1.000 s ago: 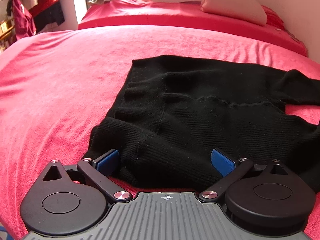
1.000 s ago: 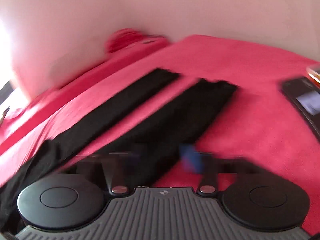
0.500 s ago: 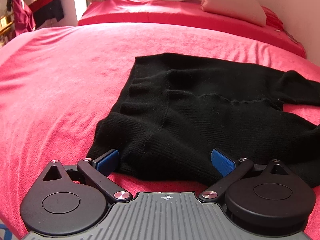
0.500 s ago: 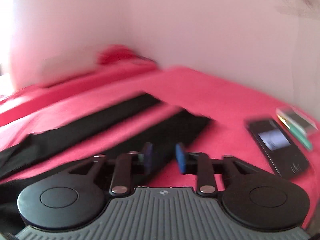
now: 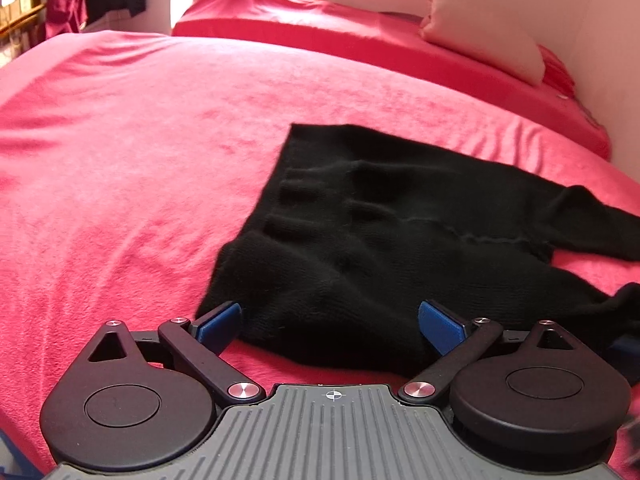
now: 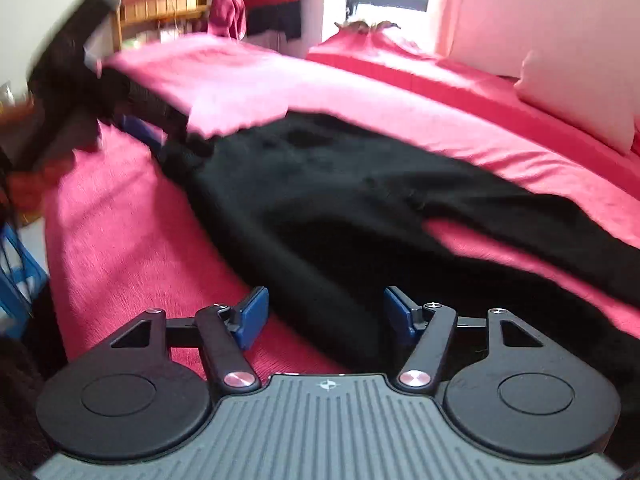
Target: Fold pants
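Observation:
Black knit pants lie flat on a red bed cover, waistband to the left and legs running off to the right. My left gripper is open, its blue pads on either side of the near waist corner. In the right wrist view the pants stretch from upper left to right. My right gripper is open over the near edge of the near leg. The left gripper shows blurred at the waistband in the right wrist view.
A pale pillow lies on a second red mattress by the far wall. Clothes hang by a wooden shelf at the far left. A blue crate stands beside the bed.
My right gripper has swung round from the leg ends toward the waist end and has opened wider. My left gripper has drawn back slightly, still open at the waist corner.

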The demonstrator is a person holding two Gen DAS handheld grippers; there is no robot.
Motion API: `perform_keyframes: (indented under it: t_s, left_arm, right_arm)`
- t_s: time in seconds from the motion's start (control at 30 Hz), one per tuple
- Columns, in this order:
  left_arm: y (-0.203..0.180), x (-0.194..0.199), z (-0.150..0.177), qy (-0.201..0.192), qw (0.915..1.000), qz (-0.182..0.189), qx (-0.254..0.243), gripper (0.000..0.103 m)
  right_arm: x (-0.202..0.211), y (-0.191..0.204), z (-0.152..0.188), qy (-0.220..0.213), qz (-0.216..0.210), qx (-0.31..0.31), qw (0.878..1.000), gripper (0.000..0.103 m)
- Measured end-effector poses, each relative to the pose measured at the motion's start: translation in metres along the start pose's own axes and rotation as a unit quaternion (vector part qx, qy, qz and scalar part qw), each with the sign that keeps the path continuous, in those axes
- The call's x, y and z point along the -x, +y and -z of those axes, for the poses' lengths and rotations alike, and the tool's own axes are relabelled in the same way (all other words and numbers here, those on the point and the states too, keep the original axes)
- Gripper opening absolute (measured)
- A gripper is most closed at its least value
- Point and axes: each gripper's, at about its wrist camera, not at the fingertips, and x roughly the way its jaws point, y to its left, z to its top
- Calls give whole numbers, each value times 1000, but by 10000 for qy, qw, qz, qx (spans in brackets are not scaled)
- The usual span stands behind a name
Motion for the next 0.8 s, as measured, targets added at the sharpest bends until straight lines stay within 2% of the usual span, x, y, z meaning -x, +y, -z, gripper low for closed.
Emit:
perform_keyframes:
  t_s: [0.07, 0.1, 0.17, 0.23, 0.3, 0.33, 0.37, 0.4, 0.47, 0.5, 0.57, 0.67, 0.73, 0.77, 0.8]
  left_arm:
    - [8, -8, 1, 127, 9999, 31, 97, 103]
    - [11, -10, 2, 136, 9998, 40, 139, 103]
    - [10, -11, 2, 104, 9998, 25, 147, 103]
    - [7, -12, 2, 100, 9999, -63, 113, 103]
    - [4, -14, 2, 115, 9998, -151, 88, 103]
    - [3, -14, 2, 127, 9997, -192, 81, 103]
    - [1, -16, 2, 146, 9996, -223, 96, 103]
    - [2, -17, 1, 167, 9995, -234, 133, 103]
    - [5, -17, 1, 204, 9992, -238, 233, 103]
    - [5, -18, 0, 211, 9991, -246, 269, 103]
    - [5, -19, 0, 228, 9988, -302, 296, 103]
    - [2, -20, 0, 247, 9986, -400, 261, 103]
    - [1, -21, 0, 250, 9984, -436, 254, 103]
    - [1, -21, 0, 249, 9984, -442, 257, 103]
    - [1, -21, 0, 254, 9983, -446, 261, 103]
  right_arm:
    - [23, -44, -5, -368, 95, -641, 9972, 70]
    - [36, -67, -7, -569, 319, -981, 9930, 72]
    - [59, -117, -5, -921, 921, -1778, 9754, 74]
    - [78, -177, 7, -1254, 1454, -2781, 9412, 74]
    - [83, -247, 29, -1360, 2157, -3754, 8911, 71]
    - [85, -274, 40, -1238, 2499, -4272, 8601, 67]
    - [87, -300, 52, -1148, 2708, -4739, 8300, 59]
    - [87, -317, 64, -1143, 2730, -5014, 8130, 54]
    - [84, -346, 80, -1132, 2722, -5409, 7877, 54]
    - [79, -358, 85, -1101, 2684, -5545, 7799, 52]
    - [73, -371, 92, -1299, 2727, -5600, 7715, 50]
    - [64, -388, 92, -1511, 2532, -5654, 7703, 49]
    - [66, -401, 96, -1523, 2527, -5602, 7740, 31]
    - [66, -393, 99, -1418, 2585, -5561, 7771, 13]
    - [70, -396, 97, -1325, 2575, -5524, 7816, 12]
